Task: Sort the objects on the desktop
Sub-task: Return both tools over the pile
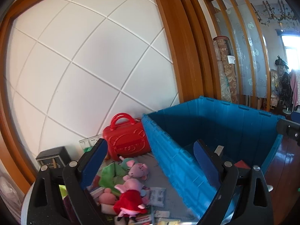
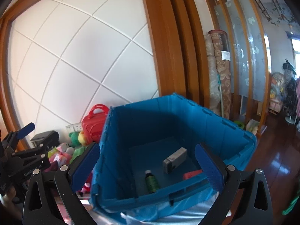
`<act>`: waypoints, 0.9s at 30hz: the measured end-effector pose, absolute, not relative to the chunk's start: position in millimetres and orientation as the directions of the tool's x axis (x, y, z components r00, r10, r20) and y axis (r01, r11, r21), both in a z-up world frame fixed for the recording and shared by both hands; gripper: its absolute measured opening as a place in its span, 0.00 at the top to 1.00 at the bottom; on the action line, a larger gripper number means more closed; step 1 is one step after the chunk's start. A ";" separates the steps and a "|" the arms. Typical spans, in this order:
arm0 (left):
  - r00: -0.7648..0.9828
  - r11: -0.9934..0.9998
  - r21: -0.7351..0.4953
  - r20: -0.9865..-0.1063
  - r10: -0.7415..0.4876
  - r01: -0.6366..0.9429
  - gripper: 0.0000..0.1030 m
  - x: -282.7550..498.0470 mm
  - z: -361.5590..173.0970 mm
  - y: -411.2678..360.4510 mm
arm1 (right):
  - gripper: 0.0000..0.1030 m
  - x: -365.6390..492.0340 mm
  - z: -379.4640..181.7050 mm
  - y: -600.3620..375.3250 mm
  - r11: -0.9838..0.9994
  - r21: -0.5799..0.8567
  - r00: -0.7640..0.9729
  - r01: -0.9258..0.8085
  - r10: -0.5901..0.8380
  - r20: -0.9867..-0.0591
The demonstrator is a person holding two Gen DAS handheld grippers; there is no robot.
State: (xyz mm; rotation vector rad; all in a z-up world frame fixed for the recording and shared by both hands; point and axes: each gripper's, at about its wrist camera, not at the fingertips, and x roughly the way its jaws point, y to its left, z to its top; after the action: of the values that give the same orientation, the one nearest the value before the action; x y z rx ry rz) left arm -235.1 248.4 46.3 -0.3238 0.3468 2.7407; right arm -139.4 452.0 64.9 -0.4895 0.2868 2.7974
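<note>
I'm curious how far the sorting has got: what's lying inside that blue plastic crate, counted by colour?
Inside the blue plastic crate, right wrist view:
Green, small dark green bottle with a black cap: 1
Grey, grey and white cardboard box: 1
Red, flat red packet, partly hidden: 1
Total: 3

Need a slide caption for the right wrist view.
Open right claw over blue crate holding green bottle, grey box and red item.

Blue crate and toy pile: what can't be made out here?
- Left wrist view: blue crate floor mostly hidden by its near wall and the right finger.
- Right wrist view: toy pile largely blocked by the left gripper.
- Right wrist view: grey box print too small; green bottle label unreadable.
</note>
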 end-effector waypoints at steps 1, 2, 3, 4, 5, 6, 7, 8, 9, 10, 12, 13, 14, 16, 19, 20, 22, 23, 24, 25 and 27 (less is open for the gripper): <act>-0.913 -0.909 0.198 -0.265 0.310 -0.366 0.09 -233.3 45.8 238.4 | 0.00 -139.6 64.9 444.4 -0.943 0.139 -0.902 -0.304 0.237 -0.361; -0.914 -0.914 0.189 -0.266 0.305 -0.360 0.09 -231.1 45.3 225.1 | 0.00 -140.4 65.2 435.4 -0.946 0.130 -0.902 -0.297 0.233 -0.363; -0.915 -0.916 0.182 -0.268 0.302 -0.356 0.09 -228.5 44.2 212.9 | 0.00 -140.2 65.7 424.6 -0.949 0.125 -0.903 -0.290 0.229 -0.363; -0.918 -0.920 0.180 -0.266 0.295 -0.348 0.09 -225.8 43.3 200.6 | 0.00 -140.2 65.1 416.0 -0.951 0.128 -0.907 -0.280 0.219 -0.361; -0.922 -0.924 0.181 -0.262 0.285 -0.336 0.09 -223.1 41.9 189.0 | 0.00 -140.2 64.3 407.3 -0.953 0.132 -0.910 -0.271 0.209 -0.358; -0.926 -0.928 0.183 -0.259 0.274 -0.325 0.09 -220.3 40.2 175.7 | 0.00 -139.7 64.0 397.5 -0.955 0.133 -0.912 -0.266 0.204 -0.356; -0.929 -0.930 0.188 -0.260 0.264 -0.317 0.09 -217.9 38.1 162.3 | 0.00 -140.6 63.5 385.9 -0.957 0.131 -0.913 -0.259 0.199 -0.356; -0.933 -0.933 0.195 -0.258 0.250 -0.304 0.09 -215.5 35.7 150.2 | 0.00 -142.1 62.8 376.7 -0.959 0.129 -0.913 -0.251 0.191 -0.360; -0.937 -0.935 0.200 -0.259 0.236 -0.291 0.09 -213.4 32.6 138.0 | 0.00 -143.6 61.6 367.3 -0.961 0.128 -0.913 -0.244 0.184 -0.364; -0.936 -0.936 0.202 -0.265 0.231 -0.288 0.09 -211.3 28.9 124.5 | 0.00 -144.1 60.0 355.1 -0.963 0.124 -0.913 -0.239 0.180 -0.366; -0.936 -0.939 0.206 -0.280 0.212 -0.274 0.09 -208.0 20.8 100.7 | 0.00 -144.7 56.4 333.5 -0.967 0.127 -0.913 -0.221 0.159 -0.375; -0.936 -0.940 0.212 -0.289 0.200 -0.266 0.09 -206.9 16.6 88.1 | 0.00 -144.7 54.3 324.7 -0.968 0.131 -0.914 -0.213 0.151 -0.376; -0.936 -0.940 0.218 -0.295 0.192 -0.262 0.09 -205.6 11.8 76.8 | 0.00 -145.6 52.4 317.1 -0.969 0.134 -0.914 -0.208 0.144 -0.380; -0.937 -0.942 0.236 -0.309 0.162 -0.240 0.09 -204.7 2.1 54.4 | 0.00 -149.0 45.5 298.9 -0.972 0.146 -0.912 -0.187 0.116 -0.393; -0.937 -0.947 0.238 -0.322 0.132 -0.215 0.09 -203.7 -9.5 21.7 | 0.00 -153.9 33.2 272.3 -0.977 0.150 -0.907 -0.151 0.076 -0.415; -0.938 -0.949 0.241 -0.325 0.119 -0.204 0.09 -203.6 -12.1 13.2 | 0.00 -155.2 28.2 264.2 -0.979 0.152 -0.905 -0.133 0.057 -0.421; -0.939 -0.953 0.246 -0.334 0.087 -0.176 0.09 -203.4 -17.5 -2.8 | 0.00 -160.4 16.0 247.3 -0.983 0.157 -0.896 -0.093 0.013 -0.444; -0.939 -0.956 0.244 -0.337 0.075 -0.163 0.09 -202.6 -18.8 -9.6 | 0.00 -164.7 8.7 239.2 -0.985 0.159 -0.886 -0.070 -0.012 -0.463; -0.939 -0.960 0.239 -0.339 0.060 -0.147 0.09 -202.0 -20.1 -16.9 | 0.00 -168.5 2.3 232.3 -0.986 0.159 -0.876 -0.043 -0.039 -0.480; -0.939 -0.963 0.235 -0.341 0.046 -0.132 0.09 -201.9 -21.1 -22.2 | 0.00 -173.8 -5.6 224.3 -0.988 0.155 -0.866 -0.016 -0.064 -0.497; -0.939 -0.968 0.228 -0.342 0.018 -0.102 0.09 -202.4 -23.7 -31.1 | 0.00 -180.5 -18.7 209.9 -0.988 0.148 -0.847 0.045 -0.116 -0.518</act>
State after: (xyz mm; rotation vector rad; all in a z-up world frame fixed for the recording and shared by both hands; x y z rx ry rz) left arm -202.4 -31.1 -23.7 -0.5280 0.3761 3.0112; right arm -180.5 209.9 -18.7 -0.8813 0.2106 3.0955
